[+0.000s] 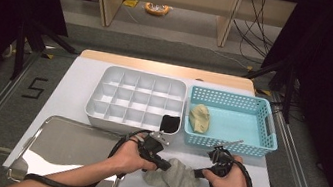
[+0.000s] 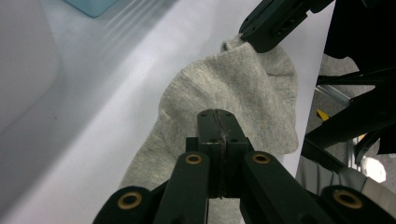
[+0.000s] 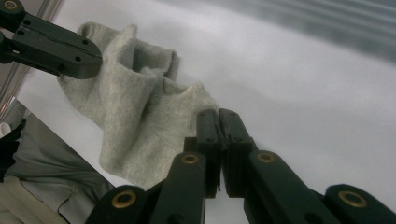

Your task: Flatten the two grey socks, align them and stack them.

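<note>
Item: grey sock [image 1: 175,176], lying crumpled on the white desk [image 1: 79,85] at its near edge, between the person's two hands; a knitted ankle sock, bunched and creased rather than flat.

Left hand-held gripper [image 1: 159,163]: jaws clenched on one end of the grey sock, fabric pinched between the tips as the left gripper view shows [image 2: 217,122]; no gap between the jaws.

Right hand-held gripper [image 1: 198,172]: jaws drawn together at the opposite edge of the sock [image 3: 218,122]; the fabric runs up to the tips and appears caught there, though the pinch itself is small.

Storage: white compartment tray [image 1: 103,94] at the middle of the desk, one black sock [image 1: 170,123] filed in its near right cell, the remaining cells bare; turquoise basket [image 1: 269,132] just beside it on the right, one beige sock [image 1: 199,118] lying at its left end; steel tray [image 1: 60,142] at the near left, nothing on it.

Status, as a judgement: work early to midway; one sock sorted into the compartment tray; the grey sock gripped at both ends but not yet folded or rolled, and not yet lifted clear of the desk; the beige sock waiting in the basket; folding and filing of both appear to remain.
</note>
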`<state>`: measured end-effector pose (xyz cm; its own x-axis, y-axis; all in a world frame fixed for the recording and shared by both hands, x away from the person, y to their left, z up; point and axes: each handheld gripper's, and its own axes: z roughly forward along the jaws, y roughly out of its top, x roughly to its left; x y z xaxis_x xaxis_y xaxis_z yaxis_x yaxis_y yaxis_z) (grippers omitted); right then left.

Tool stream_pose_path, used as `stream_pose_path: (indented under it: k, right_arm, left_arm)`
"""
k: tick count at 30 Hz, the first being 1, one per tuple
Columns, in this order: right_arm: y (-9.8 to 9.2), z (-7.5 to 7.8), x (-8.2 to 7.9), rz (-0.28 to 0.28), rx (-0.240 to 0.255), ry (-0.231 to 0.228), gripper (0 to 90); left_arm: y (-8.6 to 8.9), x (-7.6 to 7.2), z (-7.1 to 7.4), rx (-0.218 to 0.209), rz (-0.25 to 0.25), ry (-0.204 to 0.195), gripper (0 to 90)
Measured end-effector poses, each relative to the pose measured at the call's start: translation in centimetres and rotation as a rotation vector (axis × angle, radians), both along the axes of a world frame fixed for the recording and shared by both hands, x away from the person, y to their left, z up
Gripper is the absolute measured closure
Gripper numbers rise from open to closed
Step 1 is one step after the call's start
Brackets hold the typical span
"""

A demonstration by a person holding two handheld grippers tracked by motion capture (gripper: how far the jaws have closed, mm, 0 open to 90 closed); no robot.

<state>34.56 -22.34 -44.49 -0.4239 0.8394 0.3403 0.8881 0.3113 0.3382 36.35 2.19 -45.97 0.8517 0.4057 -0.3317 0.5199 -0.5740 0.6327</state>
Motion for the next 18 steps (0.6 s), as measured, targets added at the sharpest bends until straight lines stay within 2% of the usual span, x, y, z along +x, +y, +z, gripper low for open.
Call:
stream_pose_path:
  k: [2, 4, 5, 6, 9, 10, 11, 14, 16, 18]
  right_arm:
    - [-0.1, 0.0, 0.0, -0.002, -0.001, -0.003, 87.8]
    - [-0.1, 0.0, 0.0, -0.019, -0.004, 0.001, 87.7]
    - [-0.3, 0.0, 0.0, -0.002, 0.005, -0.009, 87.8]
    - [-0.3, 0.0, -0.1, -0.019, -0.006, -0.002, 87.8]
    - [-0.6, 0.2, -0.2, -0.021, 0.007, -0.005, 87.8]
    - [-0.7, 0.1, -0.2, -0.034, -0.004, -0.007, 87.8]
    - [-0.8, 0.2, -0.3, -0.035, 0.002, -0.004, 87.7]
    - [-1.1, 0.1, -0.3, -0.046, -0.01, -0.008, 87.7]
    - [-1.4, 0.1, -0.3, -0.042, -0.013, -0.011, 87.7]
    - [-1.4, 0.1, -0.3, -0.067, -0.015, 0.014, 87.7]
  left_arm:
    - [0.2, 0.0, 0.0, 0.0, 0.016, 0.015, 89.7]
    - [0.3, 0.1, 0.0, 0.002, 0.016, 0.015, 89.8]
    - [0.6, 0.2, 0.2, -0.003, 0.036, 0.017, 89.8]
    - [0.8, 0.3, 0.3, -0.011, 0.041, 0.015, 89.8]
    - [1.2, 0.6, 0.4, 0.001, 0.063, 0.017, 88.9]
    - [1.1, 0.8, 0.3, -0.016, 0.076, 0.019, 83.3]
    - [1.1, 1.0, 0.3, -0.011, 0.072, 0.01, 76.5]
    - [0.9, 1.0, -0.1, -0.035, 0.098, 0.016, 58.0]
    - [0.7, 1.0, -0.3, -0.028, 0.092, 0.009, 52.3]
    - [0.4, 0.8, -0.6, -0.017, 0.086, 0.01, 50.1]
